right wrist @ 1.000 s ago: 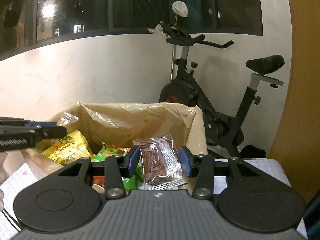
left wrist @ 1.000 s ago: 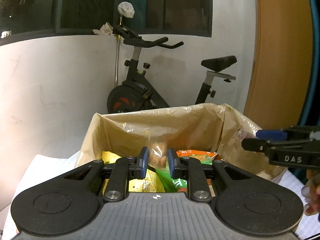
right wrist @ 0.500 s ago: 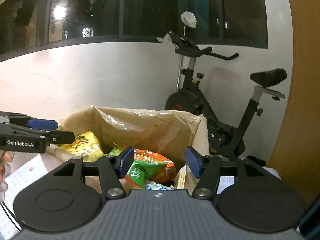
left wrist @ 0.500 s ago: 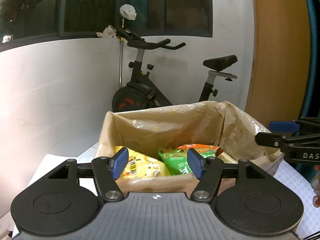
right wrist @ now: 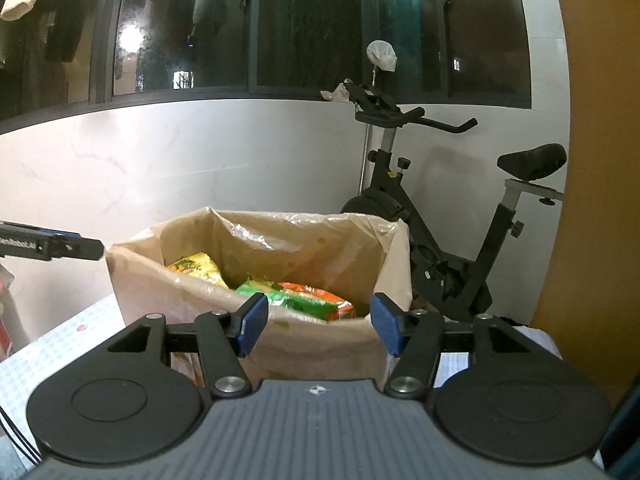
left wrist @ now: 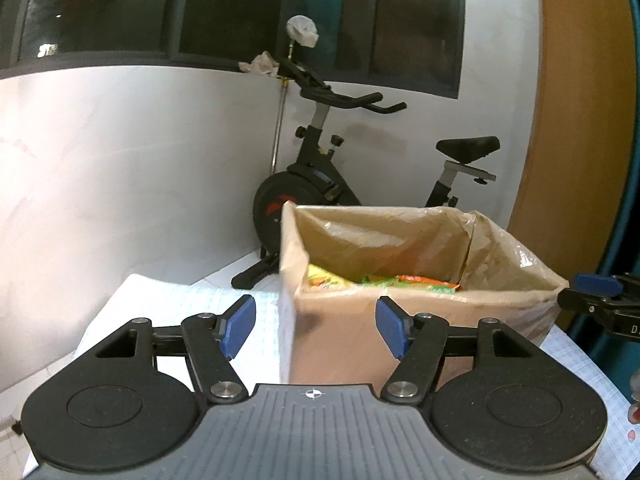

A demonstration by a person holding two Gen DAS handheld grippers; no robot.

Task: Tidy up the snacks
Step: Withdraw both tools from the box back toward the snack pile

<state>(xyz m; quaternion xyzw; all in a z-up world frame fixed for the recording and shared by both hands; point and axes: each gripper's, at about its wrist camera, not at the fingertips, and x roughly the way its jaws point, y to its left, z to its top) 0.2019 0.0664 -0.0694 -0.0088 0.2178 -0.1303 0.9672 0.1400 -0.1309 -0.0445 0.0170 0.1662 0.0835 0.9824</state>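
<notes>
both hand-held grippers, left [left wrist: 316, 328] and right [right wrist: 318, 326], hang spread and empty, likely free to fetch more. the snacks [right wrist: 280, 292] lie inside the lined box [right wrist: 320, 344] on the counter [left wrist: 168, 308], box at 12 o'clock of each.

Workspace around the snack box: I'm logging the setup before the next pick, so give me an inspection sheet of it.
Surface: table under a white grid-printed sheet; small red marks on it at the edges.
Job's things: cardboard box lined with a clear plastic bag, holding a yellow packet, a green packet and an orange packet.
Clutter: nothing seen on the sheet beside the box.
Grippers: left gripper open, nothing between the fingers; right gripper open, nothing between the fingers. Both sit short of the box.
Cables: dark cords at the right view's lower left edge.
Surroundings: exercise bike, white wall, dark window, wooden panel on the right.
</notes>
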